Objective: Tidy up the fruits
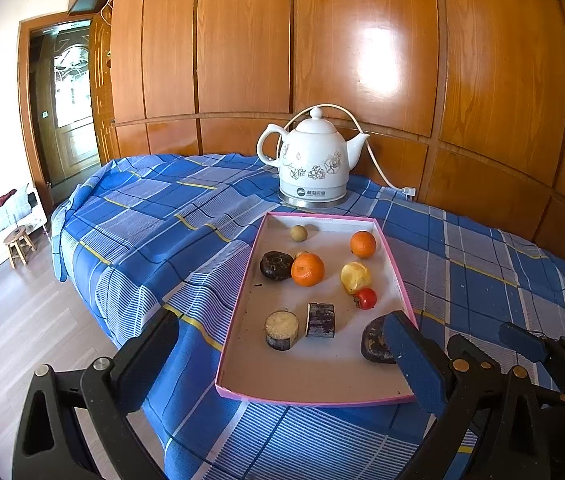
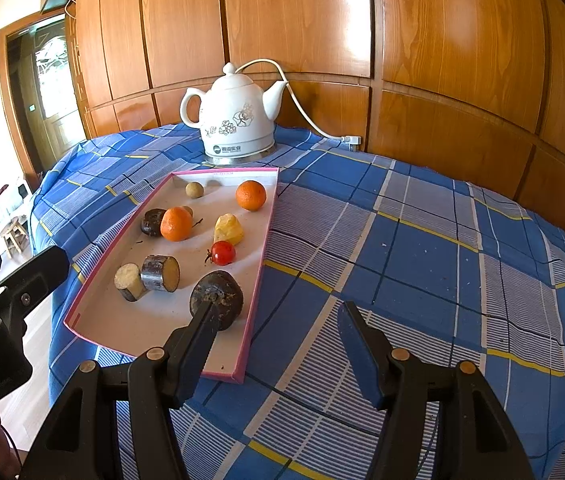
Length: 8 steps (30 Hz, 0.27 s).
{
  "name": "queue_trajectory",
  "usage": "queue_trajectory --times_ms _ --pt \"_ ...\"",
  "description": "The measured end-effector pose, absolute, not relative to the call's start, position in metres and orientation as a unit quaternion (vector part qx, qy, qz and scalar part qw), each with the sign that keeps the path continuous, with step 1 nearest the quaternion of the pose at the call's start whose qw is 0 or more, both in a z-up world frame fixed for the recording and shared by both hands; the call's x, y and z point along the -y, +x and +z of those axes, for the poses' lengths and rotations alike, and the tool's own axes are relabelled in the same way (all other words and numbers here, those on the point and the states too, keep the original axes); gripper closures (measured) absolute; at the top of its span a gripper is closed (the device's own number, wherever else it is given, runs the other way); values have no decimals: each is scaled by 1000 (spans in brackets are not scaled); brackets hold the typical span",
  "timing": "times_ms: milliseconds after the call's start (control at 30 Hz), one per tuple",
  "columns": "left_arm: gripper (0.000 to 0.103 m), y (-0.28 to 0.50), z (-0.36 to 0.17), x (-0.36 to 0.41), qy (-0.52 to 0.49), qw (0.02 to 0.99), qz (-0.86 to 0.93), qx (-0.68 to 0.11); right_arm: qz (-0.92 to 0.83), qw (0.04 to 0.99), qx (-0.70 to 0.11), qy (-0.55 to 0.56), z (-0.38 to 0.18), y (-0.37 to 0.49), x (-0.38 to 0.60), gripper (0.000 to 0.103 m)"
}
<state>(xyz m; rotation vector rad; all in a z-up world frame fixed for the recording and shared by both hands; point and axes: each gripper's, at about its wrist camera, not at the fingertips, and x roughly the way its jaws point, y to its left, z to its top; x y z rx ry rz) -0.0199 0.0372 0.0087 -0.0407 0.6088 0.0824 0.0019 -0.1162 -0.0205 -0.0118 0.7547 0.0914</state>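
Both grippers hang low over the near table edge, jaws spread, nothing held. Left gripper [image 1: 282, 344] straddles the near end of the pink-rimmed tray [image 1: 238, 320]; ahead between its fingers lie two cut purple cane pieces [image 1: 320, 319], further on a dark round fruit [image 1: 276, 266], two oranges [image 1: 307, 269], a yellow fruit [image 1: 355, 276], a cherry tomato [image 1: 365, 298]. Right gripper [image 2: 278, 320]: left finger tip overlaps another dark fruit [image 2: 218, 294] in view; contact unclear. Beyond the tray, a white kettle [image 2: 238, 120] on the blue plaid cloth [image 2: 422, 248].
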Motion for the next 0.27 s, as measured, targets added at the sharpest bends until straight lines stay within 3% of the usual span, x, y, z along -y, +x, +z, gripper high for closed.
queue_trajectory --times_ms 267 --pt "0 -16 6 -35 -10 952 38 -304 43 920 -388 27 -22 15 142 40"
